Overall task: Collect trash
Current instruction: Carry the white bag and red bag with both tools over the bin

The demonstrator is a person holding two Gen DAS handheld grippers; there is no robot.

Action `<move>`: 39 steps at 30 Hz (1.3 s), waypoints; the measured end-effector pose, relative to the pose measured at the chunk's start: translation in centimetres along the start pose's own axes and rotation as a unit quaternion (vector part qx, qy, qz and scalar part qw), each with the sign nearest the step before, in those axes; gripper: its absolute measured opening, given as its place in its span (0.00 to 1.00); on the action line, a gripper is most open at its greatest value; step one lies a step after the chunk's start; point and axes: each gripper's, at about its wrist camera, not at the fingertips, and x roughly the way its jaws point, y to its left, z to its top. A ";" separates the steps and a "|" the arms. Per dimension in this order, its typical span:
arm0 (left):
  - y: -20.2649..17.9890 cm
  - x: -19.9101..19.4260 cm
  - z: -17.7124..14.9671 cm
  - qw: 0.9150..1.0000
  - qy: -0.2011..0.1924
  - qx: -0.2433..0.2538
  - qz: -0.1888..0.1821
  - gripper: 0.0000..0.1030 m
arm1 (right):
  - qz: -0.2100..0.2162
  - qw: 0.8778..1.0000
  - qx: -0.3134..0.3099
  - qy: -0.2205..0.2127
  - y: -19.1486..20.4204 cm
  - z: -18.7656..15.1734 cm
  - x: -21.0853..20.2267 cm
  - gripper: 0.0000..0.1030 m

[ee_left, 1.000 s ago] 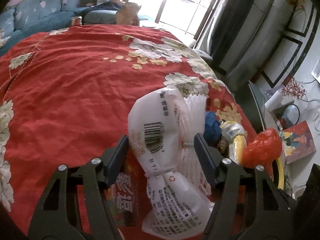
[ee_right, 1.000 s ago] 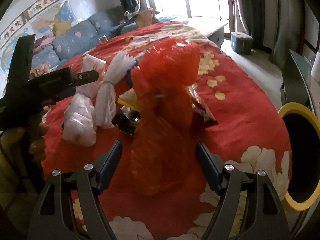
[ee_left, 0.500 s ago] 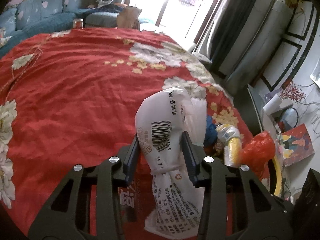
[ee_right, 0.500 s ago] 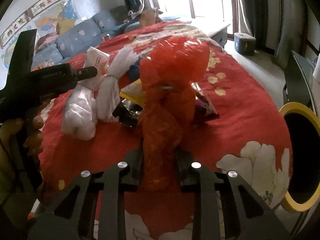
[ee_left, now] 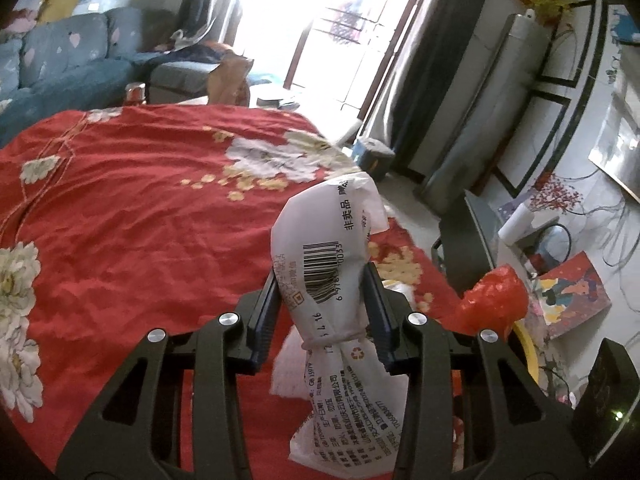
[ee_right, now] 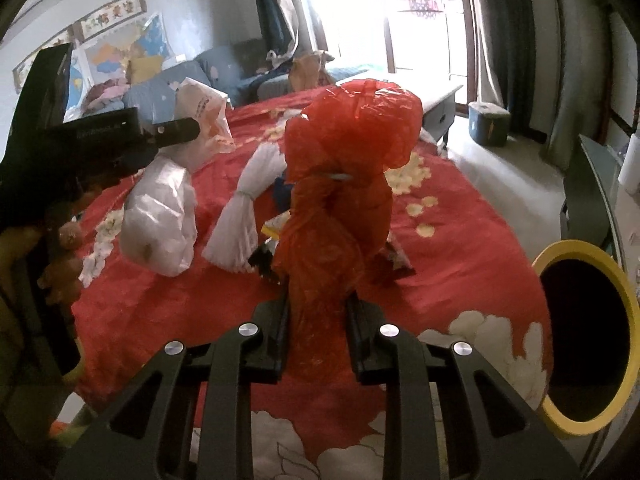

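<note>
Hovering above red floral table — left gripper jaws clamped on white printed bag; right gripper jaws clamped on red bag.

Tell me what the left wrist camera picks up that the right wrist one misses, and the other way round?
Only the left wrist view shows the barcode and printed text on the white bag that the left gripper is clamped on.

Only the right wrist view shows the whole dark mouth of the yellow-rimmed bin, the white tied bundle lying on the cloth, and the right gripper clamped on the red bag.

Both show the red flowered cloth, the white bag, the red bag and the bright window behind.
</note>
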 end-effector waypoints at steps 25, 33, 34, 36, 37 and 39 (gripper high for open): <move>-8.3 -0.4 -1.0 0.997 0.001 0.064 -0.052 0.32 | -0.032 0.995 0.063 -0.065 -5.9 1.3 -5.5 0.22; -11.4 0.0 -1.4 0.993 0.005 0.092 -0.071 0.32 | -0.052 0.992 0.089 -0.079 -7.8 1.3 -6.9 0.22; -11.7 0.1 -1.5 0.993 0.005 0.094 -0.073 0.32 | -0.054 0.991 0.092 -0.080 -8.1 1.3 -7.0 0.22; -12.6 0.2 -1.6 0.992 0.006 0.099 -0.078 0.32 | -0.058 0.990 0.097 -0.083 -8.6 1.3 -7.3 0.22; -12.9 0.3 -1.6 0.992 0.006 0.102 -0.080 0.32 | -0.060 0.990 0.100 -0.085 -8.8 1.3 -7.5 0.22; -13.8 0.5 -1.6 0.990 0.006 0.109 -0.084 0.32 | -0.065 0.989 0.106 -0.087 -9.2 1.2 -7.7 0.22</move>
